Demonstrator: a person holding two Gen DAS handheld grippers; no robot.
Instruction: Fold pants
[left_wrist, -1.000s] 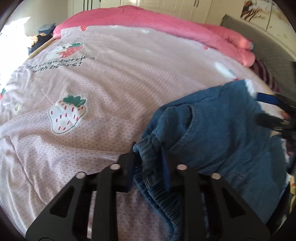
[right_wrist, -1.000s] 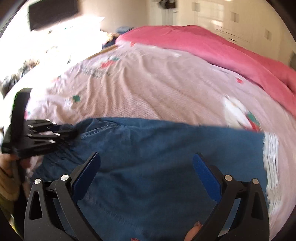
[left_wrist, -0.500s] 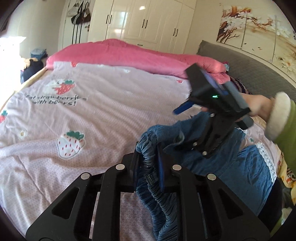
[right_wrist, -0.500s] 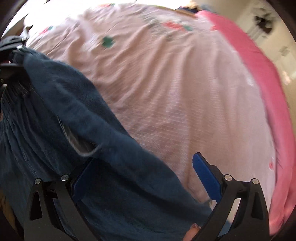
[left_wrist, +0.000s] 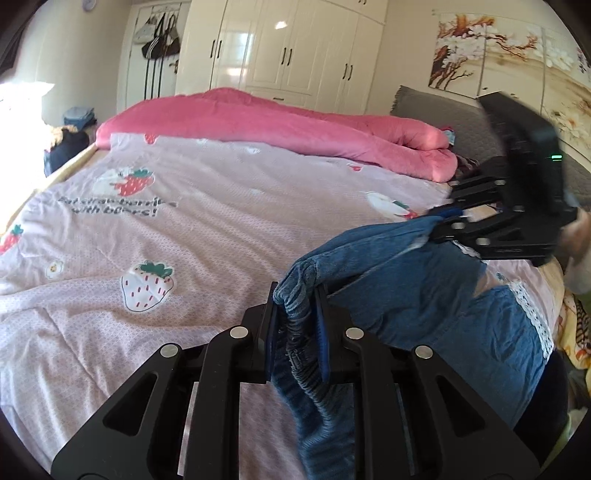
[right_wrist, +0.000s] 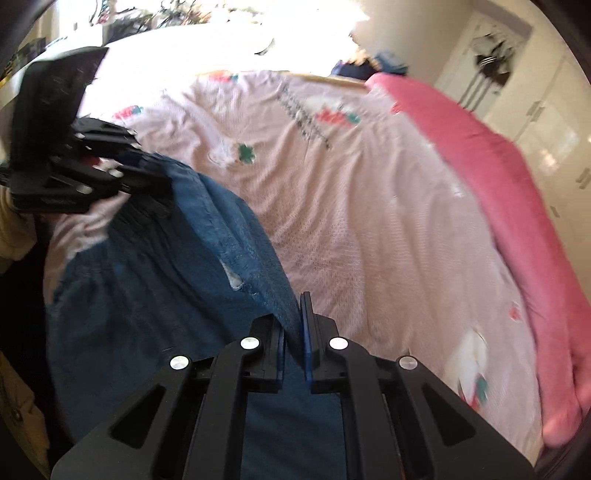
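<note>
Right wrist view | right gripper (right_wrist: 297, 332) just snapped shut on pants (right_wrist: 155, 280) | left gripper (left_wrist: 295, 325) clamped on waistband | lifted, ready for folding

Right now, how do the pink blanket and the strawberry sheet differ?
The pink blanket is plain and thick; the strawberry sheet is paler, thinner, and printed with strawberries and words. The blanket is bunched in a long roll along the far side of the bed; the sheet lies spread flat with the blue pants partly on it. Both cover the same bed.
</note>
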